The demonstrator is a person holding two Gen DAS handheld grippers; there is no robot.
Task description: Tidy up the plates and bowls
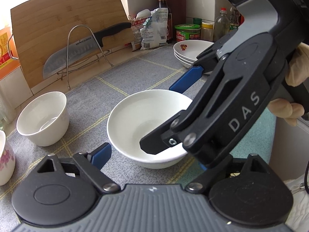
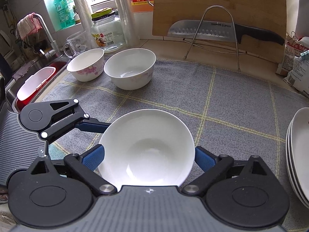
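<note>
Both claws stand apart around one white bowl [image 2: 146,148] on my grey checked mat [image 2: 231,100], and neither presses on it. From my right wrist camera, going left to right: at the far left lies the sink [image 2: 58,61] with a red and white tub [image 2: 34,85] by its edge. My left claw [image 1: 152,156] comes in low from that side, one blue finger [image 2: 90,126] reaching the bowl's left rim; in its own view I see the left finger just off the bowl's wall, while the other is hidden behind the right claw's body, so I call it open. Behind, near the mat's back edge, a flowered bowl [image 2: 86,66] sits just beside a plain bowl [image 2: 130,68], both upright. Next comes the white bowl itself, upright and empty, between the fingers of my right claw [image 2: 149,157]. Its blue pads [image 2: 94,157] flank the bowl's sides with the jaws at full spread, the bowl resting on the mat rather than hanging in a grip. Further back a board [image 2: 218,7] leans on the wall, a knife [image 2: 222,31] on a wire rack [image 2: 218,29] before it. At the far right edge is a stack of plates [image 2: 299,154], well apart from the bowl.
</note>
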